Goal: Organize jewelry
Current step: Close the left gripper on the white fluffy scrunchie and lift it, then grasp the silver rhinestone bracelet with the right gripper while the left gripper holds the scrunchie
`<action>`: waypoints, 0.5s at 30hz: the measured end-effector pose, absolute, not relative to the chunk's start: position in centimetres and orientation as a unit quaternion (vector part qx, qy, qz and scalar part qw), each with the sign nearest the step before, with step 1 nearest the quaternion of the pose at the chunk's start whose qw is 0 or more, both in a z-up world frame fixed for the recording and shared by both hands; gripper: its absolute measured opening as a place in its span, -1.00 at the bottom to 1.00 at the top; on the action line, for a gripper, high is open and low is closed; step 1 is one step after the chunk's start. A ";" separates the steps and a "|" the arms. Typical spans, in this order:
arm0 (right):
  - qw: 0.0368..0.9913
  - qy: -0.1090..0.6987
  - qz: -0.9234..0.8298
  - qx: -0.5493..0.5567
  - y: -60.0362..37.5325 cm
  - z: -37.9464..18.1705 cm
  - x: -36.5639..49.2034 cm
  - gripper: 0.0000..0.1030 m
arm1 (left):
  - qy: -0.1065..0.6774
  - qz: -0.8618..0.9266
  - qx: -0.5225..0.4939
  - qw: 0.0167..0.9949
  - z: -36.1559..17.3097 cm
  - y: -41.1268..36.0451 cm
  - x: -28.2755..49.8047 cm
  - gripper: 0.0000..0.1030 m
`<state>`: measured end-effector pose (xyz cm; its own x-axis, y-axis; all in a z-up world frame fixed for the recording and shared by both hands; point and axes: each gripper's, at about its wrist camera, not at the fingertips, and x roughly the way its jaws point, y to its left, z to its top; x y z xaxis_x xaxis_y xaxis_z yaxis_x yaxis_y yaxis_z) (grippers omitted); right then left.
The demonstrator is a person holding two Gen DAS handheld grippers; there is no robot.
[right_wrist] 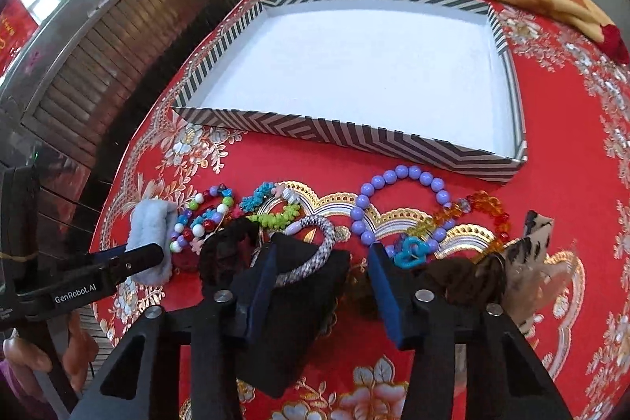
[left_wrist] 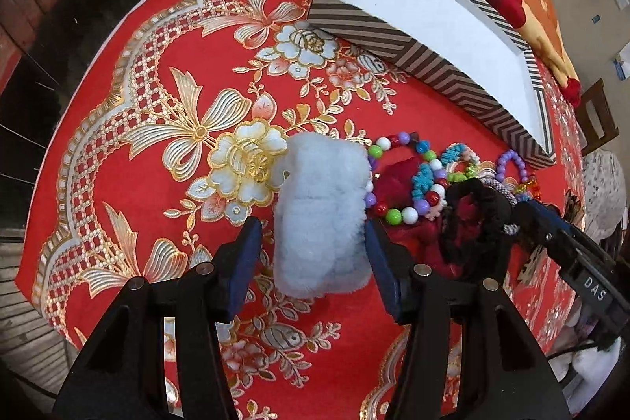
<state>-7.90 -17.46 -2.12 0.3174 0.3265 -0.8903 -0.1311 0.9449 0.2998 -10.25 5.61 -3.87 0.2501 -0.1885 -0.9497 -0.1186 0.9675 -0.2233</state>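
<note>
A round counter (right_wrist: 571,128) covered in a red and gold flowered cloth holds a shallow striped tray (right_wrist: 354,134) with a white floor, and nothing lies in it yet. In front of the tray, a row of jewelry sits on the cloth: a fluffy pale blue band (left_wrist: 321,215) at the left end, then a multicolored bead bracelet (left_wrist: 397,180), a black scrunchie (left_wrist: 472,223), a grey and white rope bangle (right_wrist: 311,247), a purple bead bracelet (right_wrist: 397,199) and an orange bead bracelet (right_wrist: 488,211).

The left claw (left_wrist: 313,262) stands wide around the fluffy band, one pad touching or nearly touching it, the other just clear. The right claw (right_wrist: 319,286) is partly closed over the rope bangle and a dark cloth piece (right_wrist: 291,321); its left pad appears to touch them while the right pad stands clear.

Judging by the bare tray, sorting has barely begun; every piece is left to move.
</note>
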 end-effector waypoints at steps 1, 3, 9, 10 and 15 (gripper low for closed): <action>0.805 0.570 0.143 0.081 -17.3 -2.3 -7.6 -0.20 | 0.612 -0.022 -0.126 0.780 -4.0 5.7 -10.1 0.04; 0.802 0.575 0.146 0.074 -17.3 -2.6 -7.2 -0.29 | 0.611 -0.021 -0.124 0.782 -4.1 5.6 -9.7 0.04; 0.790 0.586 0.165 0.072 -17.4 -3.2 -7.0 -0.56 | 0.612 -0.028 -0.103 0.784 -4.5 5.3 -9.3 -0.21; 0.791 0.584 0.167 0.072 -17.5 -3.0 -7.1 -0.62 | 0.613 -0.027 -0.103 0.783 -4.6 5.2 -9.1 -0.24; 0.802 0.562 0.183 0.080 -17.8 -1.2 -7.8 -0.77 | 0.600 -0.023 -0.097 0.794 -3.6 5.6 -9.0 -0.46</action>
<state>-7.82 -17.81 -1.20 0.3006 0.3842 -0.8729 -0.2045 0.9199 0.3345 -9.00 5.57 -3.62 0.2788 -0.1531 -0.9481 -0.0803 0.9800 -0.1819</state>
